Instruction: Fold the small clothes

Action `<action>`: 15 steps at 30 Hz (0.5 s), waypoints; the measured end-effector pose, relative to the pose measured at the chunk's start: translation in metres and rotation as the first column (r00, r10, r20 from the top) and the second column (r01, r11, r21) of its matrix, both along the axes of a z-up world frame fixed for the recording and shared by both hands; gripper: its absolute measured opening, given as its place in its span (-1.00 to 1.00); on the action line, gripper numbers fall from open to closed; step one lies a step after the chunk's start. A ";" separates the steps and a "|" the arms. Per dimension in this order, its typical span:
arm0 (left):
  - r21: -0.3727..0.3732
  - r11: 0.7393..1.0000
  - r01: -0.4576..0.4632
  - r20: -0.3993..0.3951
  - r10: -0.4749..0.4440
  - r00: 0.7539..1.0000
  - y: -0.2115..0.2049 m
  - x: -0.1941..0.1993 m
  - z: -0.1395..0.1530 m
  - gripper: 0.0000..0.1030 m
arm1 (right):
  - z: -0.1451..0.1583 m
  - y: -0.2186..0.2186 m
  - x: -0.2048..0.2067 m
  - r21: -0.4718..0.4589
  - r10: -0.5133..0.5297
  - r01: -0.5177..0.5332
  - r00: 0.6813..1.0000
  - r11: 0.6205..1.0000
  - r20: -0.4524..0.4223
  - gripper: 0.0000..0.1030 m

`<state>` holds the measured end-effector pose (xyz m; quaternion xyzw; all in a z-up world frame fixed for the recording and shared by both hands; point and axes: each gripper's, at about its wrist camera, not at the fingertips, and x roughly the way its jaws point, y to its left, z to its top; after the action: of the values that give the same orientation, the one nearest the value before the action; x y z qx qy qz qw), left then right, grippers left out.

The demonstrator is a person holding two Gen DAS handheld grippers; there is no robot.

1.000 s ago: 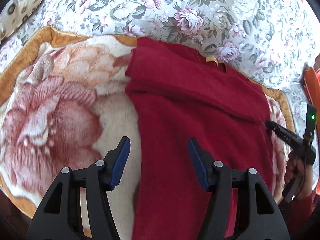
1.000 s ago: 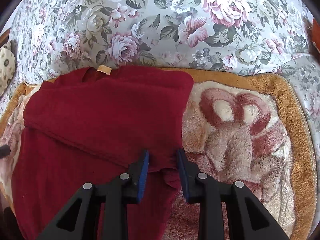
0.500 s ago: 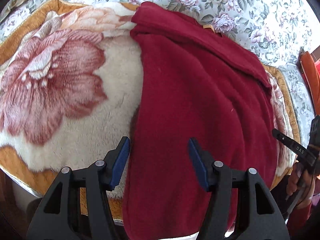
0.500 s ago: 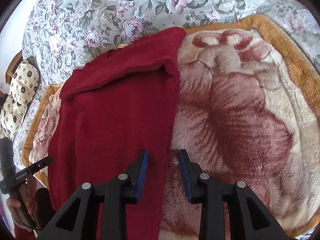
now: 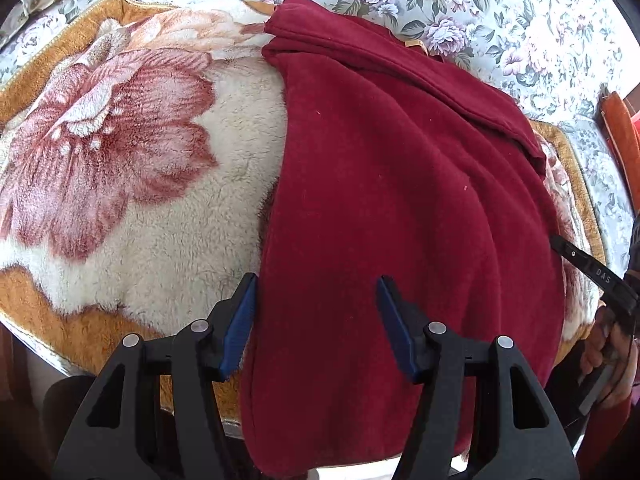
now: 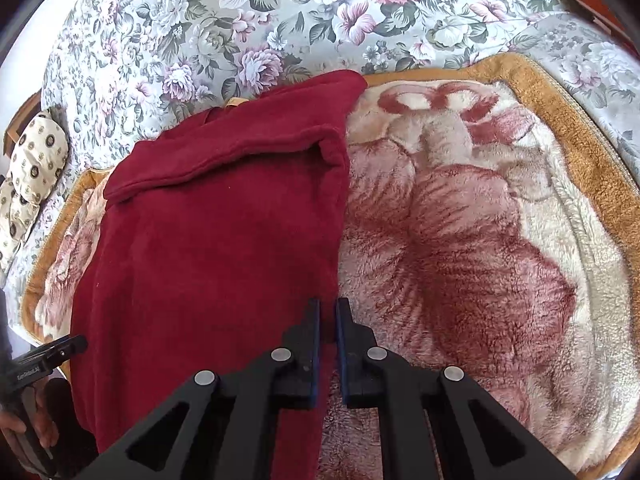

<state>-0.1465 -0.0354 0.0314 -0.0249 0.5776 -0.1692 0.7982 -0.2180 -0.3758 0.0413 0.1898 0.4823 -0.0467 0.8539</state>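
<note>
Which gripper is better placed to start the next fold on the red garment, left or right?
Right, probably. The right gripper is nearly shut on the red garment at its side edge, ready to lift. The left gripper is wide open, straddling the opposite edge and holding nothing.

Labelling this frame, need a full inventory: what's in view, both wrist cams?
garment: 1, dark red, spread on the blanket, top part folded down, near end hanging over the edge
tag: 1, tan, at the garment's far edge
blanket: 1, cream plush with red flowers and orange border, under the garment
bedspread: 1, pale floral, beneath and beyond the blanket
pillow: 1, cream with dark dots, far left in right view
left gripper: 1, black with blue pads, open, straddling the garment's left edge
right gripper: 1, black, shut on the garment's right edge
</note>
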 end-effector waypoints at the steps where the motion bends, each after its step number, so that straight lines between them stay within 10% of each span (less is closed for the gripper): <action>1: -0.010 1.000 -0.001 -0.004 0.001 1.000 0.002 -0.002 0.001 0.16 | 0.003 0.000 -0.005 0.008 0.006 -0.006 1.000 1.000 0.001 -0.81; 4: -0.018 1.000 -0.003 0.006 0.003 1.000 0.007 -0.009 0.005 0.16 | 0.014 0.005 -0.034 0.001 0.027 -0.027 1.000 1.000 0.000 -0.32; 10: -0.020 1.000 -0.016 -0.005 0.016 1.000 0.014 -0.016 0.002 0.16 | -0.009 0.025 -0.068 0.107 0.043 -0.034 0.996 0.994 -0.079 -0.30; 13: -0.013 1.000 -0.017 0.000 0.017 1.000 0.015 -0.020 0.000 0.16 | -0.003 0.037 -0.074 0.019 0.061 -0.060 0.998 0.998 -0.019 -0.89; 15: -0.016 1.000 -0.021 -0.009 0.021 1.000 0.017 -0.022 0.000 0.16 | 0.007 0.033 -0.082 0.027 0.045 -0.046 0.999 0.999 0.008 -0.89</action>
<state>-0.1689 -0.0186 0.0317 -0.0381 0.5792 -0.1655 0.7973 -0.2999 -0.3423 0.0485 0.1904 0.4837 -0.0201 0.8540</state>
